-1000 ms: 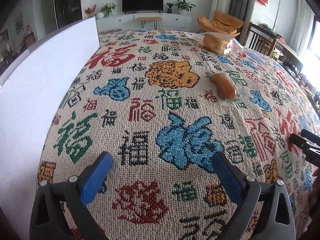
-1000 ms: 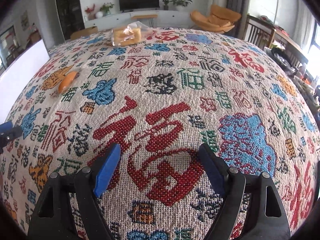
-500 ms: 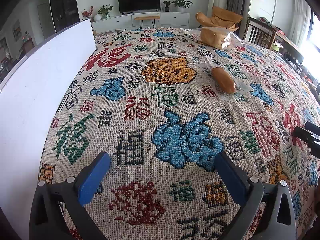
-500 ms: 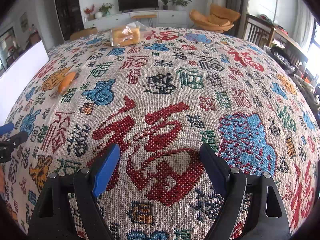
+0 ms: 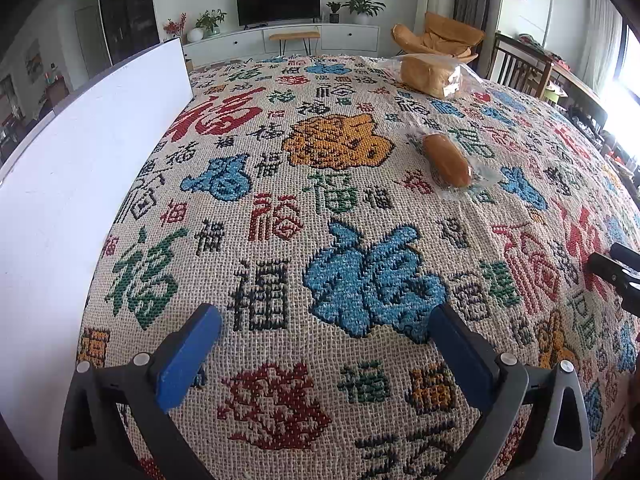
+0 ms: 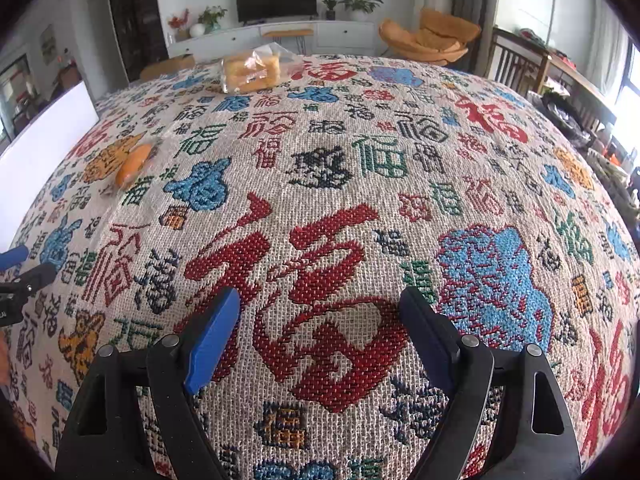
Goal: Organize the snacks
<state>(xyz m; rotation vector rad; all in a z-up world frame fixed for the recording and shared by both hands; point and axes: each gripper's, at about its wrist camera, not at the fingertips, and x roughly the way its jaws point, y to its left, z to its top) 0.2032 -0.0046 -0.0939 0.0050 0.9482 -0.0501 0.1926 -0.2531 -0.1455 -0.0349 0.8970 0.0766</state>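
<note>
A small brown bread roll in clear wrap (image 5: 446,160) lies on the patterned tablecloth, right of centre in the left wrist view, and at mid-left in the right wrist view (image 6: 134,164). A bagged loaf of sliced bread (image 5: 434,76) sits at the far side; it also shows in the right wrist view (image 6: 252,70). My left gripper (image 5: 324,332) is open and empty, low over the cloth, well short of the roll. My right gripper (image 6: 320,316) is open and empty over a big red character.
A white board (image 5: 80,184) stands along the left edge of the table (image 5: 280,208). Wooden chairs (image 5: 516,68) and an orange armchair (image 6: 432,40) stand beyond the far and right edges. A TV cabinet lines the back wall.
The left gripper's view has tilted up and shifted slightly, so the roll and loaf sit a little lower. The right gripper has barely moved. Both stay open.
</note>
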